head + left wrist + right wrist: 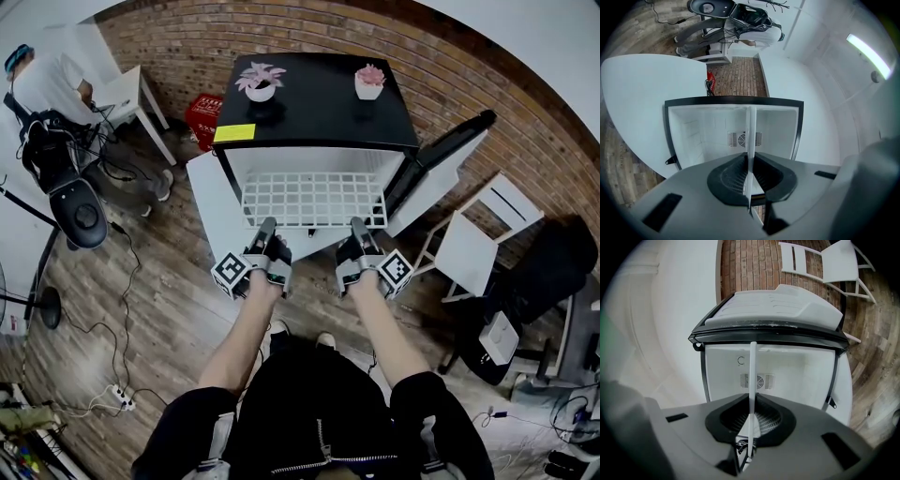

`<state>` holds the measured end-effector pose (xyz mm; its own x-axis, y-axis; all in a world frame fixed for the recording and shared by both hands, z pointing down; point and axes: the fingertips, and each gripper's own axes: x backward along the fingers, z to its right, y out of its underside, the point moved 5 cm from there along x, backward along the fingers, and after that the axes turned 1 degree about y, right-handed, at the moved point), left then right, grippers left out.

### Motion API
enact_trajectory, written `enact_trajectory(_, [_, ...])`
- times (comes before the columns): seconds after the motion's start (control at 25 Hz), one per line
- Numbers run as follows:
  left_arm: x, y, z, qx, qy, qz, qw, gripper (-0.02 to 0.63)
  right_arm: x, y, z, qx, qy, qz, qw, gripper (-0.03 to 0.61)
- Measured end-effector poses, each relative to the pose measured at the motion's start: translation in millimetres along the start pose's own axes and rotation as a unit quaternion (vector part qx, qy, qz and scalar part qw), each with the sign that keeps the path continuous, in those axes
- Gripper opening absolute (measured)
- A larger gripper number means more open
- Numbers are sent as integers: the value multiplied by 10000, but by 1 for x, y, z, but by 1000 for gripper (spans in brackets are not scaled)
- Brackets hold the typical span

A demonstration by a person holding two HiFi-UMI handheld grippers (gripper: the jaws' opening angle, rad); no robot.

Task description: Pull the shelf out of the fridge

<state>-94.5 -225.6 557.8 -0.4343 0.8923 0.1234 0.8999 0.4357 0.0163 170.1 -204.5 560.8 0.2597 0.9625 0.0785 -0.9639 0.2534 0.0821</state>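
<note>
A small black fridge [319,103] stands open, its door [441,159] swung to the right. The white wire shelf [314,199] juts out of the fridge's front, roughly level. My left gripper [266,228] is shut on the shelf's front edge near its left corner. My right gripper [359,227] is shut on the same edge near the right corner. In the left gripper view the shelf [751,136] shows edge-on as a thin white strip running between the jaws of the left gripper [749,185]. In the right gripper view the shelf [753,376] is likewise pinched in the right gripper [751,425].
Two potted plants [260,82] [369,82] stand on the fridge top. A white panel [211,211] leans at the fridge's left. A white folding chair [478,234] is to the right. A red crate [202,114], a white table [131,94], a person [47,80] and a black office chair [75,202] are at left.
</note>
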Motion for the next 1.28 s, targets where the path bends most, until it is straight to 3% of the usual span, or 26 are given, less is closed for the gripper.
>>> enact_trajectory(1.28, [71,30,4,58,-3,-175,9998,40,72,24,-1,-72,28,-48,10000,34])
